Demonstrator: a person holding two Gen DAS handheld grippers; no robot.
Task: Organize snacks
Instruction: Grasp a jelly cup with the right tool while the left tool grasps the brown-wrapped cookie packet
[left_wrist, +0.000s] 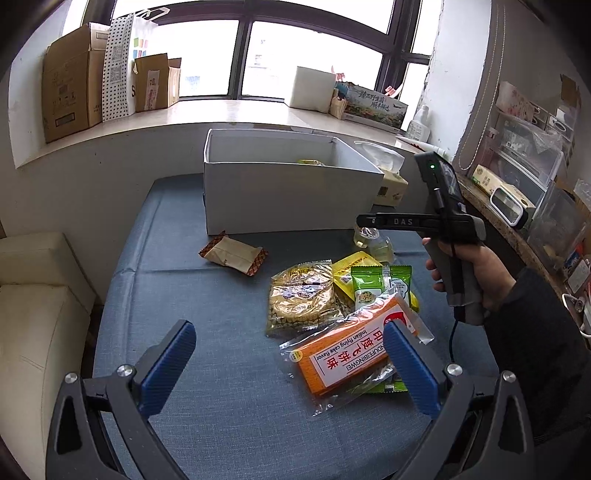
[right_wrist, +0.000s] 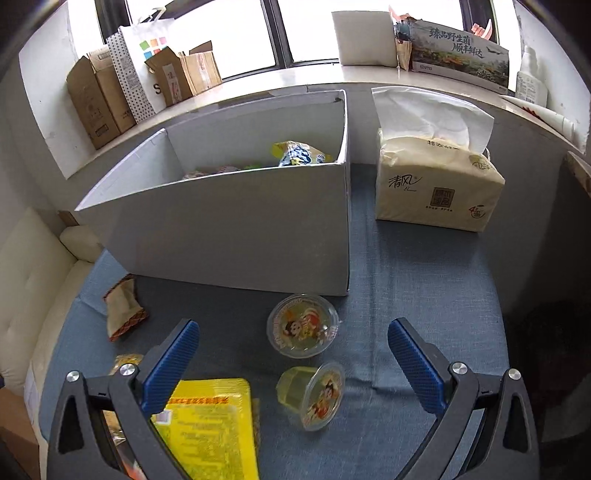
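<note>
A white open box stands at the back of the blue table. In front of it lie a brown wrapped snack, a clear bag of yellow snacks, a yellow packet, a green packet and an orange flying-cake pack. My left gripper hangs open, its right finger over the orange pack. My right gripper is open above two jelly cups, one upright and one on its side. The box holds a few snacks.
A tissue pack stands right of the box. Cardboard boxes and a dotted bag line the windowsill. A cream sofa borders the table's left side, and a cluttered shelf runs along the right. A person's hand holds the right gripper.
</note>
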